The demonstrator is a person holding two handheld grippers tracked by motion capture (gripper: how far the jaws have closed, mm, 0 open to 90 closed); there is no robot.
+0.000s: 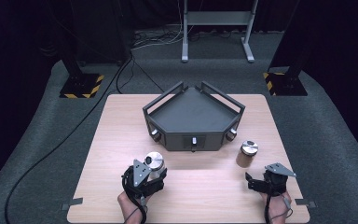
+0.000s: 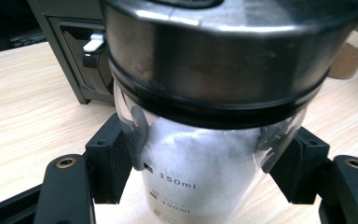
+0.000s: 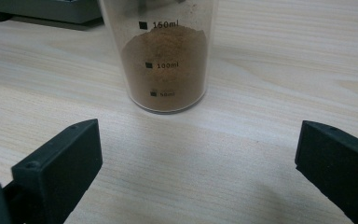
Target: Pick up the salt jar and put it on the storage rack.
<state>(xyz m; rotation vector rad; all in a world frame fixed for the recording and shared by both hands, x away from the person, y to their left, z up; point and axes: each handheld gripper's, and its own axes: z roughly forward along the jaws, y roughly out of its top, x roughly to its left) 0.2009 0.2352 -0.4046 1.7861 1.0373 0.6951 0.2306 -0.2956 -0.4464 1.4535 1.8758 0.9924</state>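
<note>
So, status at this frame:

Left gripper: low in frame, left of centre in the high view; jaws pinched on the white-powder jar, one pad on each side of the glass in the left gripper view.
White-powder jar: stood on the table just in front of the grey tray, silver lid on; lift-off not confirmable, base cropped out of the left gripper view.
Right gripper: lower right of the high view; jaws spread wide, nothing between them, pads well clear of the glass.
Brown-powder jar: upright on the table, right of the tray's front, ahead of the right gripper; centred at the top of the right gripper view, lid on per the high view.
Tray: dark, angular, upper centre of the table; deck looked bare.
Done (judged): left grasp made; right gripper lined up on its jar.
Left (judged): right grasp not yet made; neither jar on the tray, if that was the goal; likely most of the work outstanding.
Writing, white jar: "150ml", "100ml" below, lower mark cut off.
Writing, brown jar: "150ml", "100ml", "50ml" scale; powder topped out between the upper two marks.
Brands: none legible.
</note>
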